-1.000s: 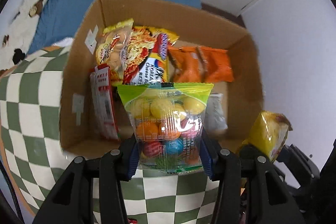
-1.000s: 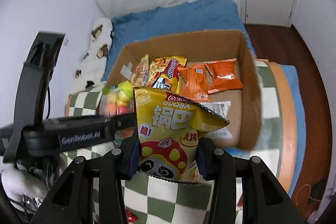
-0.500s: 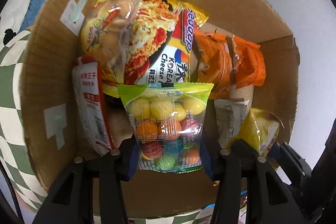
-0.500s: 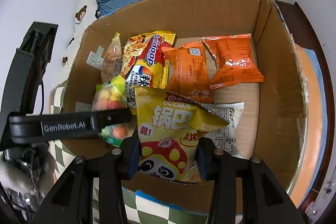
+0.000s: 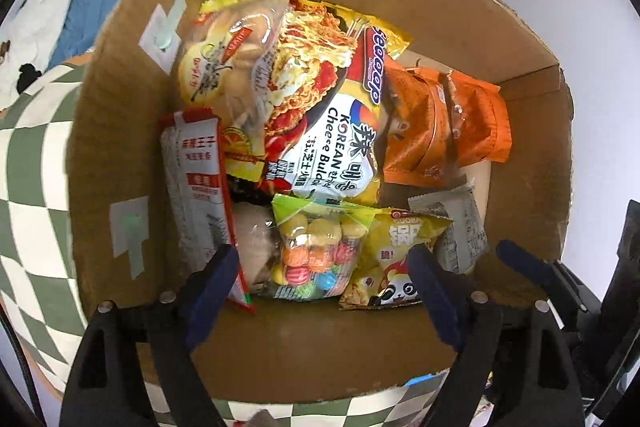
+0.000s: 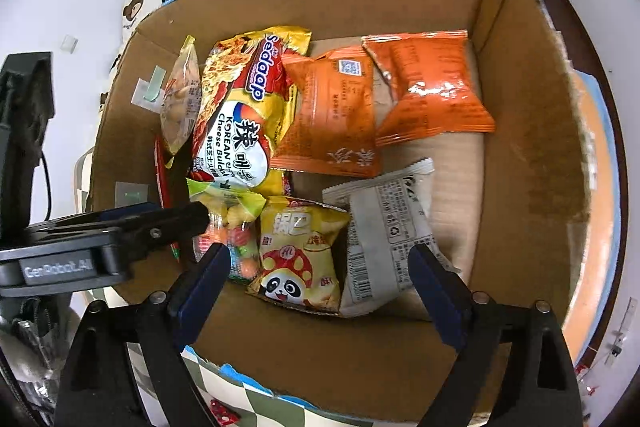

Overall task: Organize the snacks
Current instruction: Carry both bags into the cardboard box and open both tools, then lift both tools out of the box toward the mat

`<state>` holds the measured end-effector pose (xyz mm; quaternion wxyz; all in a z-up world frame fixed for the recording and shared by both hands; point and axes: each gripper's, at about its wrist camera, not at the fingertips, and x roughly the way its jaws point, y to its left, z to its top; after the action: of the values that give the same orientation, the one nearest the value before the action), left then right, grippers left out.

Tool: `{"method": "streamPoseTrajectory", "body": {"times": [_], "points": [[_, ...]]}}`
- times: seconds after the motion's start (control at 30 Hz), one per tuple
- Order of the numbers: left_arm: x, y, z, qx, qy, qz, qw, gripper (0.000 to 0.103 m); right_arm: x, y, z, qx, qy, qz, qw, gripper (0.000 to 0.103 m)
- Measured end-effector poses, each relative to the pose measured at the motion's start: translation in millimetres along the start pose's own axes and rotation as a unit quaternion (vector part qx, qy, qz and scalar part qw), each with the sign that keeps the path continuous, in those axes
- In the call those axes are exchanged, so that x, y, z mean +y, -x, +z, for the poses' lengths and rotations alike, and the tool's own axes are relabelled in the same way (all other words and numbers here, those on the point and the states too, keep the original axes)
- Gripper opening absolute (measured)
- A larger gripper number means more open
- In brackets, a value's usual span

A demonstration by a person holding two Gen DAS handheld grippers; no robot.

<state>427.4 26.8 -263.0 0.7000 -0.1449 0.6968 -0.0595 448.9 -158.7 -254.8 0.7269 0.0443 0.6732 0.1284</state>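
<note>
Left gripper [image 5: 324,283] spread wide, right gripper [image 6: 320,279] likewise, both empty above cardboard box [image 6: 532,163], clear green-topped candy-ball bag [image 5: 316,251] and yellow panda chip bag [image 6: 298,255] lying side by side inside, near front wall.

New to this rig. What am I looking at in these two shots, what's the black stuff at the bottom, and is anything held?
There is no robot arm: a person holds a two-finger clamp in each hand, and each clamp has a fisheye camera looking forward along its fingers. The black arms with blue pads at the bottom are those fingers.

One picture is from the left gripper, the other from the right gripper. Both look down into a cardboard box on a checkered cloth.

Both grippers are open and hold nothing. In the box, just ahead of them, lie a candy bag and a yellow panda snack bag, with a noodle packet, two orange packets and a grey packet.
</note>
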Motion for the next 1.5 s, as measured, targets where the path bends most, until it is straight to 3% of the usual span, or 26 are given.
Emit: {"method": "streamPoseTrajectory", "body": {"times": [0.2, 0.4, 0.6, 0.9, 1.23, 1.5], "points": [[-8, 18, -13, -0.054, -0.017, 0.03, 0.998, 0.086, -3, 17, -9, -0.02, -0.003, -0.019, 1.0, 0.092], [-12, 31, -35, -0.121, -0.029, 0.061, 0.9903, 0.086, -3, 39, -27, -0.058, 0.0, -0.046, 0.997, 0.092], [-18, 57, -71, -0.192, -0.047, 0.085, 0.9766, 0.086, 0, 68, -52, -0.108, 0.011, -0.063, 0.992, 0.092], [-36, 93, -124, -0.268, -0.07, 0.094, 0.9563, 0.086, 12, 116, -100, -0.179, 0.024, -0.072, 0.981, 0.092], [-49, 126, -177, -0.321, -0.088, 0.095, 0.9381, 0.086, 19, 159, -149, -0.237, 0.03, -0.083, 0.968, 0.092], [-52, 137, -200, -0.331, -0.085, 0.089, 0.9355, 0.086, 29, 190, -180, -0.275, 0.03, -0.075, 0.958, 0.096]]}}
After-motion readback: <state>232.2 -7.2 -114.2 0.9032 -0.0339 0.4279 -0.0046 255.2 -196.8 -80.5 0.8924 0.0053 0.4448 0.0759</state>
